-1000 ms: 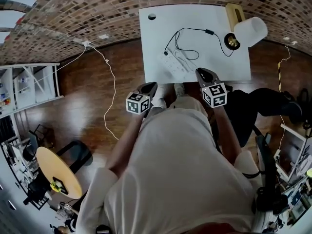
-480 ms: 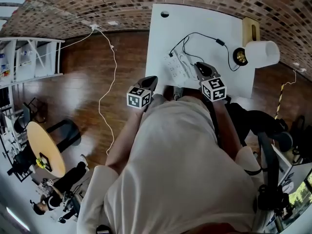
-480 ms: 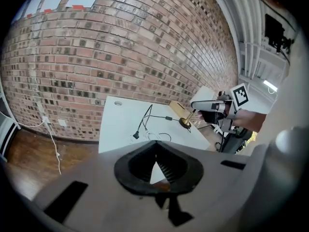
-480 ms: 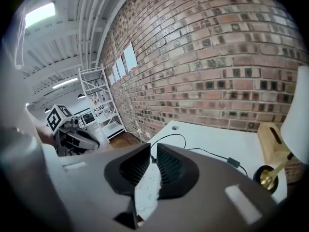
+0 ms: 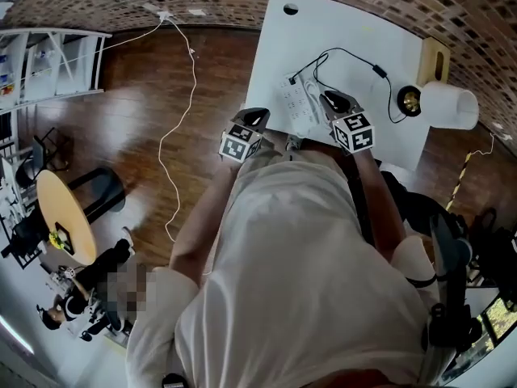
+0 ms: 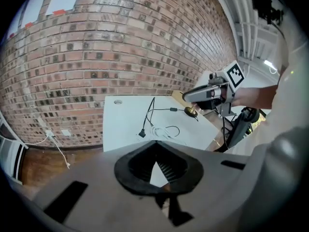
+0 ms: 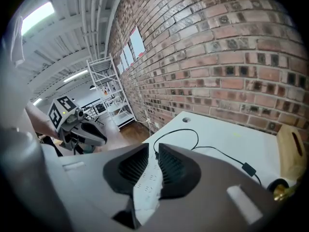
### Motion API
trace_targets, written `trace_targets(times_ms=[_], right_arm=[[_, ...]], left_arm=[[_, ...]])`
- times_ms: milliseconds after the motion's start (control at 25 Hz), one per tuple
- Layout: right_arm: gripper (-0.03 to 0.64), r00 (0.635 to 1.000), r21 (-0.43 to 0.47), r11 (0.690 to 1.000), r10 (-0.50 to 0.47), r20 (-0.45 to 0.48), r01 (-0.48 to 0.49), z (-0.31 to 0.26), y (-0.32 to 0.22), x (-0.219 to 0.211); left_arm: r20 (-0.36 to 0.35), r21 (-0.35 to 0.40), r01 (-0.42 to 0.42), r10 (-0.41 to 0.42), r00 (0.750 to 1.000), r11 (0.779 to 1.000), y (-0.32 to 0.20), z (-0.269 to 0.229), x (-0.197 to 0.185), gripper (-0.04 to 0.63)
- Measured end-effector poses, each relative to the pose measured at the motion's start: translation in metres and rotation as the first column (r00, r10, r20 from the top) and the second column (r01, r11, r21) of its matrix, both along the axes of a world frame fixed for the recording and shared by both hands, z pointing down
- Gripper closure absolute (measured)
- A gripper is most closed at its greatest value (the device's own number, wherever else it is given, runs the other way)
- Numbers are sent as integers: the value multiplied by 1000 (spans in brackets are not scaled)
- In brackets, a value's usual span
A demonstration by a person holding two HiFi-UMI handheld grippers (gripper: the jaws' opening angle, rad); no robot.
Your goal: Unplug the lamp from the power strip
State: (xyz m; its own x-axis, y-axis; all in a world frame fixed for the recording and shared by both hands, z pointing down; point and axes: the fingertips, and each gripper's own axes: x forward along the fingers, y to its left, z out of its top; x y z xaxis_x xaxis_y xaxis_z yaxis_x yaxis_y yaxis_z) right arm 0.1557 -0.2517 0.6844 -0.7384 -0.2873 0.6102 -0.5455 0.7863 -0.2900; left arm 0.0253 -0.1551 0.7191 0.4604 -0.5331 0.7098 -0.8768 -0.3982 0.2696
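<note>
A white power strip [image 5: 294, 103] lies on the white table [image 5: 355, 39], with the lamp's black cord [image 5: 355, 55] plugged in at its far end [image 7: 155, 154]. The cord runs past an inline switch [image 7: 248, 169] to the lamp's brass base [image 5: 409, 99] under a white shade [image 5: 450, 105]. My right gripper [image 5: 329, 98] hovers over the strip's right side. Its jaws are opening, a narrow gap with nothing gripped, and the strip [image 7: 147, 180] shows through it. My left gripper [image 5: 257, 118] hangs at the table's near left edge, shut and empty.
A wooden block [image 5: 432, 59] stands behind the lamp. A loose white cable [image 5: 182, 111] trails over the wooden floor left of the table. A metal shelf [image 5: 48, 63] and a round yellow table [image 5: 60, 217] stand further left, and a black chair [image 5: 440, 241] stands at the right.
Both grippers have moved forward toward the table. The right one now sits over the power strip, and the left has reached the table's near edge.
</note>
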Motion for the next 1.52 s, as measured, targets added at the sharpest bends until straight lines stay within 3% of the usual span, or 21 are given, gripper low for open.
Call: trace_targets(times_ms=[160, 320, 520, 880, 1120, 1320, 1520], right_arm=[[554, 997, -52, 997, -52, -49, 49, 22, -4, -19], [554, 989, -117, 990, -93, -111, 80, 52, -11, -36], [531, 962, -210, 968, -180, -207, 136, 103, -8, -52], [517, 921, -269, 943, -269, -282, 194, 150, -7, -81], [499, 890, -292, 939, -284, -357, 182, 170, -15, -93], [505, 887, -308, 942, -251, -386, 133, 181, -16, -98], [514, 869, -304, 945, -251, -426, 124, 194, -18, -99]], left_arm=[[1, -32, -94, 94, 996, 995, -8, 33, 25, 591], [-81, -94, -94, 86, 993, 991, -21, 59, 49, 591], [-171, -184, -64, 32, 985, 981, -22, 101, 76, 591], [-296, -292, 50, -140, 945, 955, -27, 138, 93, 592], [-377, -351, 117, -254, 891, 929, -44, 142, 98, 592], [-457, -419, 145, -346, 820, 896, -51, 152, 105, 592], [-521, -498, 220, -492, 697, 839, -61, 156, 95, 592]])
